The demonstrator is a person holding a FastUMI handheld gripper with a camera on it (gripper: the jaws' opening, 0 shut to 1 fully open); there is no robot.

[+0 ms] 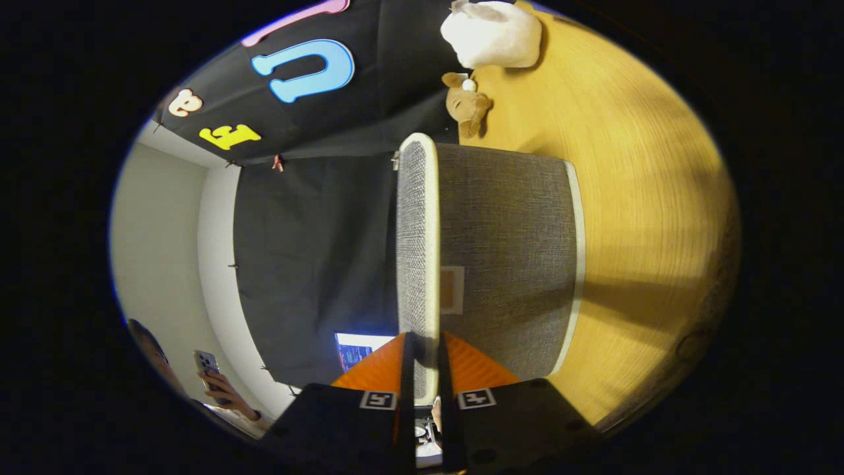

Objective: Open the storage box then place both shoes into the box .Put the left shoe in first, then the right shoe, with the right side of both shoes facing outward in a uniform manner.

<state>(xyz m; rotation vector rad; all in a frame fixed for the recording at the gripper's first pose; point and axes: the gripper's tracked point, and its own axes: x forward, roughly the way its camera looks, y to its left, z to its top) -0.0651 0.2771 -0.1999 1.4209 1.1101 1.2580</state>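
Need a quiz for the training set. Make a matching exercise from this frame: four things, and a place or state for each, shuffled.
1 lid
2 brown toy
3 phone
4 screen

a in a person's hand
b on the wood beyond the lid
c rim pinched between the jaws
d lit, beside the jaws

Pairs: 1-c, 2-b, 3-a, 4-d

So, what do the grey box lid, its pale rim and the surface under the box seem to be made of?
The storage box lid looks like woven grey fabric: a fine mottled weave shows, matte. Its pale rim, pinched between the orange fingers of the gripper, looks like smooth cream piping or plastic; I cannot tell which. The table looks like light wood or wood-look laminate, with a faint grain.
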